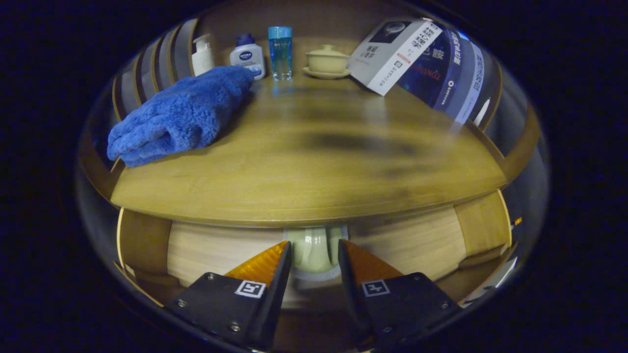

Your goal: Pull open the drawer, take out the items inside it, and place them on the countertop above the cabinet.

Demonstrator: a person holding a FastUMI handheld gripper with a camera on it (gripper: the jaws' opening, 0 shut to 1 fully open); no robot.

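Pale green cup held at the drawer mouth

Wood fills most of what I see through the camera riding on my gripper (314, 252): a glossy honey-coloured countertop (314, 162) spreads ahead, curved by the fisheye lens, with the cabinet front beneath it. Below the front edge of the countertop, the drawer (206, 247) stands pulled out, its lighter wooden inside showing to either side of my fingers.

Between the two fingers sits a pale green ceramic cup (314, 247), glossy, with a whitish rim. Both fingers press against its sides, so I read the gripper as clamped on the cup. The cup is just under the countertop's edge, over the open drawer; I cannot tell whether it touches the drawer floor.

On the countertop, a fluffy blue towel (179, 115) lies bunched along the left side. Along the back, from left to right, stand a white pump bottle (202, 54), a small white bottle with a dark blue cap (248, 56), a clear blue-tinted bottle with a turquoise cap (280, 51), and a cream lidded bowl on a saucer (327, 61). To the right of the bowl, a white and dark blue book (422, 61) leans tilted, near the saucer.
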